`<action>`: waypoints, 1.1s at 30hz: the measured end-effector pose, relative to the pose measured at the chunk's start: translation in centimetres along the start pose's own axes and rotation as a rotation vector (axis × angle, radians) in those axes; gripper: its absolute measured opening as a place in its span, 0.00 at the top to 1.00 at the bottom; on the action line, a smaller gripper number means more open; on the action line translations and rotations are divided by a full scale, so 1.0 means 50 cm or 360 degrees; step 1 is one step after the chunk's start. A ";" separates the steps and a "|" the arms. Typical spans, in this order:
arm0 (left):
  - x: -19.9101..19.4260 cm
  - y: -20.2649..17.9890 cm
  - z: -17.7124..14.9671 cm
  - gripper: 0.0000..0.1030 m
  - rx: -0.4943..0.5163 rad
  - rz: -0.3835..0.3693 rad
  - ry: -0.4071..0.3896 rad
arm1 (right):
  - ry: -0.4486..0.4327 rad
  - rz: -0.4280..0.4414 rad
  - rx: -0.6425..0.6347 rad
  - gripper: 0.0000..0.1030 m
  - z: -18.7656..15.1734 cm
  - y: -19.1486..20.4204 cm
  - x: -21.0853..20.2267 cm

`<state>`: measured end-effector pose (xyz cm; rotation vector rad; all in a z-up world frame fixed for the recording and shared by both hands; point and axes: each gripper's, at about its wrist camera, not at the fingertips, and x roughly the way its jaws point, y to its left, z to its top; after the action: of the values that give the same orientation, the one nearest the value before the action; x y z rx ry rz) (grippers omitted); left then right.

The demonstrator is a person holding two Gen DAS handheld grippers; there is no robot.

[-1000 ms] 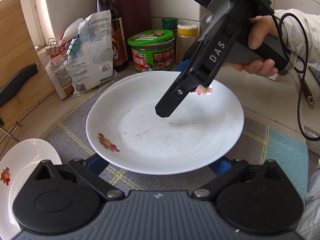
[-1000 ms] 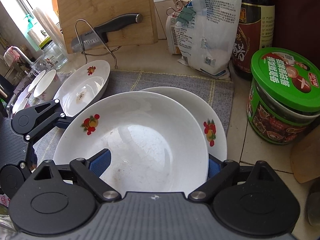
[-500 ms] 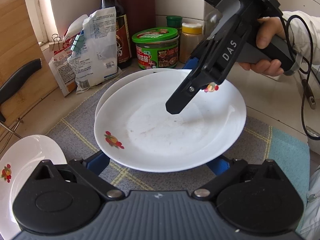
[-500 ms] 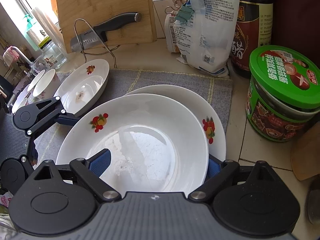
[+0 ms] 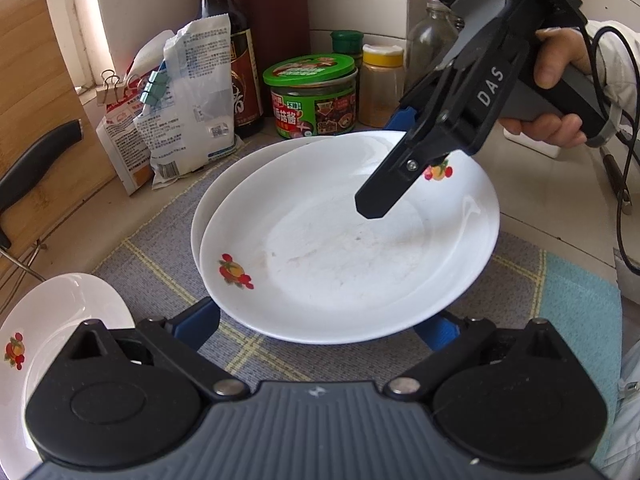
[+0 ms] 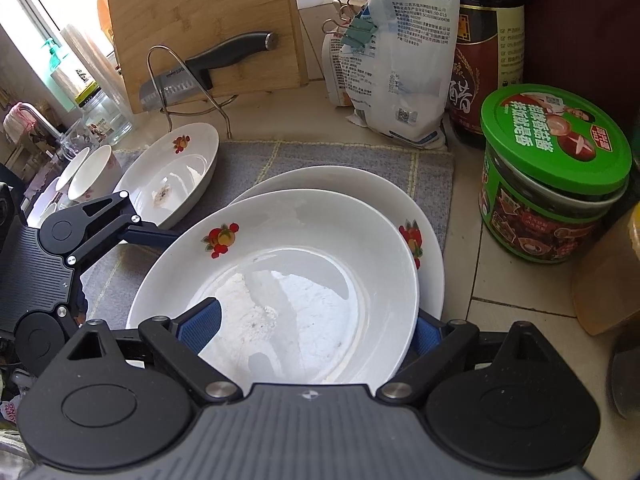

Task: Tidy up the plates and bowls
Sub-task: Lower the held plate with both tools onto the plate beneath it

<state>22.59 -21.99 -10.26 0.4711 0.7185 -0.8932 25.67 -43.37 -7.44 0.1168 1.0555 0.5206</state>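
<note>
A white plate with fruit prints (image 5: 344, 248) (image 6: 288, 280) is held above a second like plate (image 5: 218, 196) (image 6: 360, 182) on the grey mat. My right gripper (image 6: 316, 320) is shut on the held plate's rim, one blue finger (image 6: 198, 322) inside and one outside. In the left wrist view it (image 5: 404, 148) comes in from the upper right. My left gripper (image 5: 320, 326) is open with its blue fingers (image 5: 198, 322) under the plate's near edge; touch cannot be told. A third plate (image 5: 60, 320) (image 6: 172, 178) lies to the left.
A grey mat (image 5: 168, 240) covers the counter. A green-lidded jar (image 5: 312, 96) (image 6: 552, 176), sauce bottle (image 5: 232, 52), clipped bags (image 5: 188, 100) and spice jars stand behind. A cutting board with a knife (image 6: 208, 64) leans at the left. Small cups (image 6: 92, 168) stand beyond the third plate.
The held plate has moved right and away, farther over the second plate, with the right gripper still on it. My left gripper has stayed open beneath its near edge.
</note>
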 end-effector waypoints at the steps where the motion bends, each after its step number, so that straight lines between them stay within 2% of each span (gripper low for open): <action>1: 0.000 0.000 0.000 0.02 0.0000 0.0001 0.0000 | 0.0000 0.0001 0.0005 0.05 -0.001 0.001 -0.002; 33: -0.005 -0.019 0.005 0.01 0.0038 0.0064 -0.0032 | 0.0032 -0.0106 -0.0009 0.03 -0.009 0.025 -0.023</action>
<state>21.75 -22.53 -9.98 0.4955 0.6782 -0.8682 24.40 -42.87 -6.30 0.0712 1.0740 0.4653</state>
